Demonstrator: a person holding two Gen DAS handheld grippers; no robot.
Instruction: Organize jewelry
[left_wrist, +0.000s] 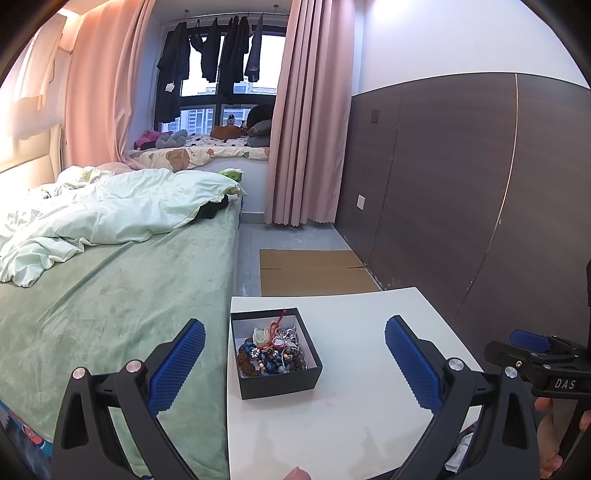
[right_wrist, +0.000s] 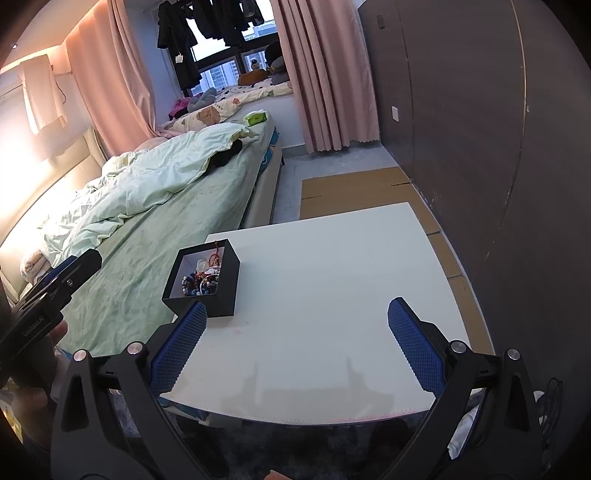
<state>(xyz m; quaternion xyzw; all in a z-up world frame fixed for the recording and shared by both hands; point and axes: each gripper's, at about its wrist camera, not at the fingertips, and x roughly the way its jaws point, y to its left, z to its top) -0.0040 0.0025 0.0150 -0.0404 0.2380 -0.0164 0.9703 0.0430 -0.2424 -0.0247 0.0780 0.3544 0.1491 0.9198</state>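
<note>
2 grippers hover over a white worktop (left_wrist: 369, 406) beside a bed, and neither holds anything.

Furthest left lies the bed (left_wrist: 110, 314), with a green cover and a rumpled pale duvet; it touches or nearly touches the worktop's left edge. The left gripper (left_wrist: 295, 363) comes next, its blue ribbed pads spread wide, empty, and pointed straight at the box. Between those pads in the left wrist view sits the black box (left_wrist: 275, 380), white inside, near the worktop's left edge. It holds the jewelry (left_wrist: 273, 350): a tangled heap of bead strands in blue, brown and white, a red cord, and something silvery, all in 1 compartment. Single pieces are too small and knotted to tell apart.

To the right of the box the worktop is bare. The right gripper (right_wrist: 297, 325) hangs above that bare stretch, jaws likewise spread apart and empty, with the box just beyond its left pad in its own view.

As for progress, my reading is that sorting has not begun or has barely begun: every piece visible is inside the box in 1 pile, nothing is laid out on the worktop, and no second container shows. Separating the strands is all still to do.

Readable writing: "DAS" in white on the right gripper's body, seen from the left wrist view, and a partly legible white word along the left gripper's body in the right wrist view.
</note>
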